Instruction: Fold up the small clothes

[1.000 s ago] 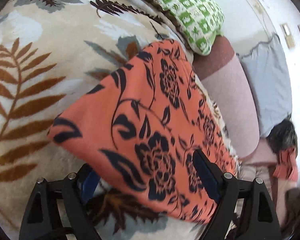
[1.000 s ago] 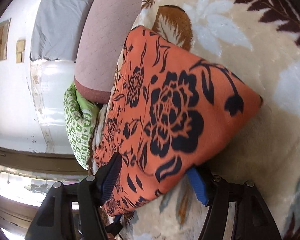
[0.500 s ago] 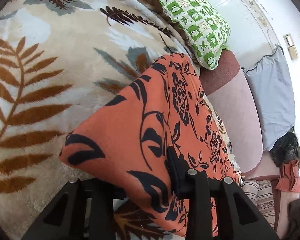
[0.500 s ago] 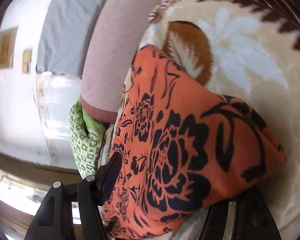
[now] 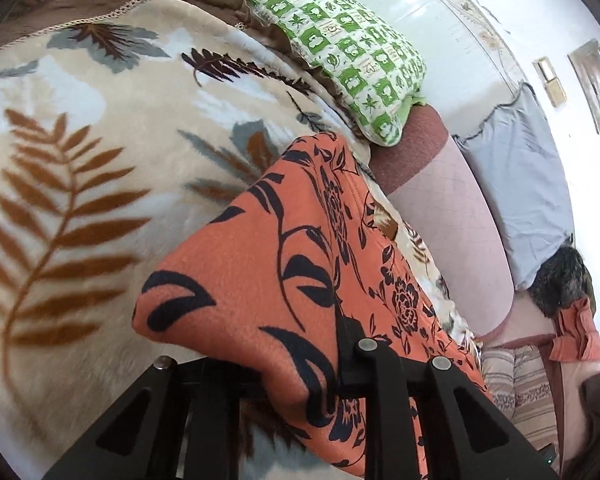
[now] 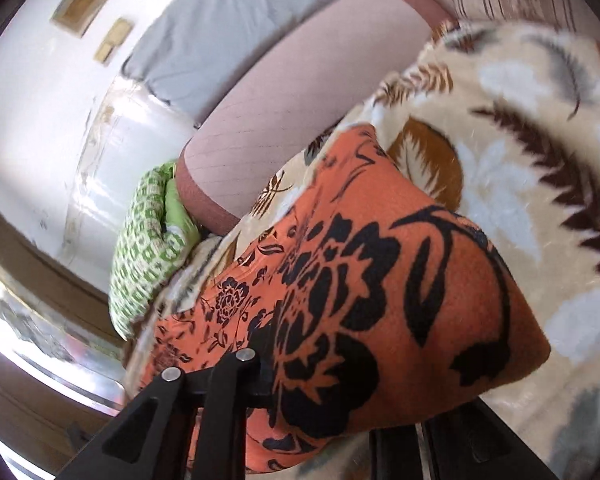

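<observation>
An orange garment with black flower print (image 5: 292,264) lies stretched over a beige leaf-patterned blanket (image 5: 80,168). My left gripper (image 5: 300,364) is shut on its near edge, and the cloth drapes over the jaws. In the right wrist view the same garment (image 6: 372,288) fills the centre. My right gripper (image 6: 340,392) is shut on its other near edge, with the cloth lifted and folded over the fingers. Both held edges are raised off the blanket (image 6: 520,120).
A green-and-white checked pillow (image 5: 340,56) and a pink-and-maroon bolster (image 5: 440,216) lie at the far side, with a grey pillow (image 5: 528,184) behind. The bolster (image 6: 292,92) and green pillow (image 6: 148,248) also show in the right wrist view. A white wall stands beyond.
Both grippers went from open around the garment's edge to shut on it, then lifted the cloth so it bunches up and rises off the blanket.
</observation>
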The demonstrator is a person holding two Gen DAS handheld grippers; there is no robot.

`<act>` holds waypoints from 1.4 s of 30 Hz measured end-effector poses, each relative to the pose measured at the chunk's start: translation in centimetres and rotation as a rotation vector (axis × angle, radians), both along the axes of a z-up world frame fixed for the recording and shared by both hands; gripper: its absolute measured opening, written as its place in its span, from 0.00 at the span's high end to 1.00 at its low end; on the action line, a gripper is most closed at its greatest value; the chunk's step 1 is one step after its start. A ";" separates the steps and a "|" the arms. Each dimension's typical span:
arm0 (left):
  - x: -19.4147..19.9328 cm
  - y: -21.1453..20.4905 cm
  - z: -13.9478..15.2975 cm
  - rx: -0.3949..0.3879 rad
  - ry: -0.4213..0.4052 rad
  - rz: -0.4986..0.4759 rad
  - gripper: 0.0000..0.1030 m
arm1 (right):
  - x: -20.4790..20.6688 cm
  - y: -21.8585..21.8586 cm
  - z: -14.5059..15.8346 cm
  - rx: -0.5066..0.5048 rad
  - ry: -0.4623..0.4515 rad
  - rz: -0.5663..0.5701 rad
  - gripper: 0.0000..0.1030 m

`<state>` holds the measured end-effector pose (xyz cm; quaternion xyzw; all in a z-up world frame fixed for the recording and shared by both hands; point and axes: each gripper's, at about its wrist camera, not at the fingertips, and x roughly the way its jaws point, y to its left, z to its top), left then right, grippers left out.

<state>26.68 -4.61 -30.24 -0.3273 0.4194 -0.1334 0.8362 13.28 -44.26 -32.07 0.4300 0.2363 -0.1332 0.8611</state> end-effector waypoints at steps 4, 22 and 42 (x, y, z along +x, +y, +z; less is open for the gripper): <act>-3.1 0.7 -0.1 0.029 0.024 -0.026 0.80 | -3.1 0.8 0.5 -0.001 0.036 0.009 0.82; -6.8 1.9 -2.2 -0.025 0.088 -0.079 0.50 | -18.3 0.8 -1.2 0.324 0.116 0.019 0.38; -8.6 -1.5 2.9 0.211 -0.160 -0.159 0.80 | -2.7 9.3 -4.2 -0.006 0.203 0.274 0.77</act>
